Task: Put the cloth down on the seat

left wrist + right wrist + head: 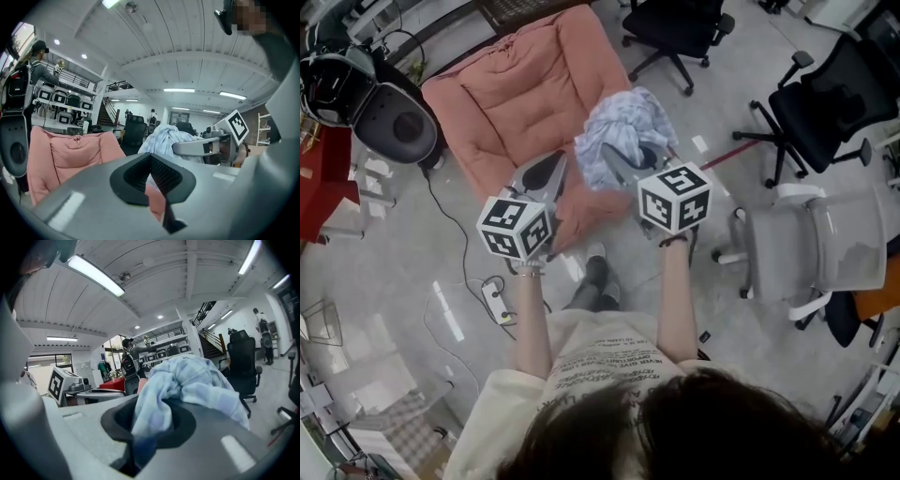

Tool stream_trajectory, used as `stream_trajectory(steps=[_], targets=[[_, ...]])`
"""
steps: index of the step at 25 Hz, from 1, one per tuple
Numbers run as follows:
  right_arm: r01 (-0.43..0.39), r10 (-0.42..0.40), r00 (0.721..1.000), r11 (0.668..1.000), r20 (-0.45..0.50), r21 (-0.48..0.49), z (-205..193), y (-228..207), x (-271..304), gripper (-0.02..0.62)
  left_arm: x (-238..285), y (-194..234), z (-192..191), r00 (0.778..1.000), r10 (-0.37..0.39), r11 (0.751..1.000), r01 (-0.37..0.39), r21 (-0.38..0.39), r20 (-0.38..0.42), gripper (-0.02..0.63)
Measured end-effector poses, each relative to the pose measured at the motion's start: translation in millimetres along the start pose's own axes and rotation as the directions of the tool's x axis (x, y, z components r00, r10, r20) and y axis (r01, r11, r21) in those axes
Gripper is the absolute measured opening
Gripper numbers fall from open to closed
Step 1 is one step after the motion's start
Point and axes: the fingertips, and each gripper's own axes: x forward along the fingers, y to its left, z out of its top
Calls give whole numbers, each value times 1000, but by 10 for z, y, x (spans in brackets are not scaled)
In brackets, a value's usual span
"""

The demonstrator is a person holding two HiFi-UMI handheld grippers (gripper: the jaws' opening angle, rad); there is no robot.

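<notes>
The cloth (pixel 623 129) is a crumpled light-blue bundle. My right gripper (pixel 617 161) is shut on it, and a fold runs down between the pads (pixel 150 420). The bundle hangs over the front right part of the seat (pixel 520 103), a pink cushioned armchair on the floor. My left gripper (pixel 549 172) hovers beside it over the seat's front edge, shut with nothing in it. In the left gripper view its black pads (pixel 152 173) meet, with the pink seat (pixel 70 154) behind at left and the cloth (pixel 164 138) just right of centre.
Black office chairs (pixel 675 28) (pixel 825 103) stand beyond and to the right of the seat. A grey chair (pixel 825 248) is near right. A black round device (pixel 389 117) and a red cabinet (pixel 323 178) are at left. A power strip (pixel 495 300) lies on the floor.
</notes>
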Motion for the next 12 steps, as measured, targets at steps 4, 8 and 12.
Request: stream_trajectory(steps=[4,8,12], targets=[[-4,4,1000,1000,-26,6,40,-205,314,71,247,288,1,1000,2,1000,-2,-14,-19,-3],[-8,8,999,1000,-43,10,118,-393,602,71,468,581,44,999,8,1000,-9,-26,-31,-3],[-1,3,998,1000,-59,21,161,-586,851,71,683,820,65,999,6,999,-8,-36,-38,-3]])
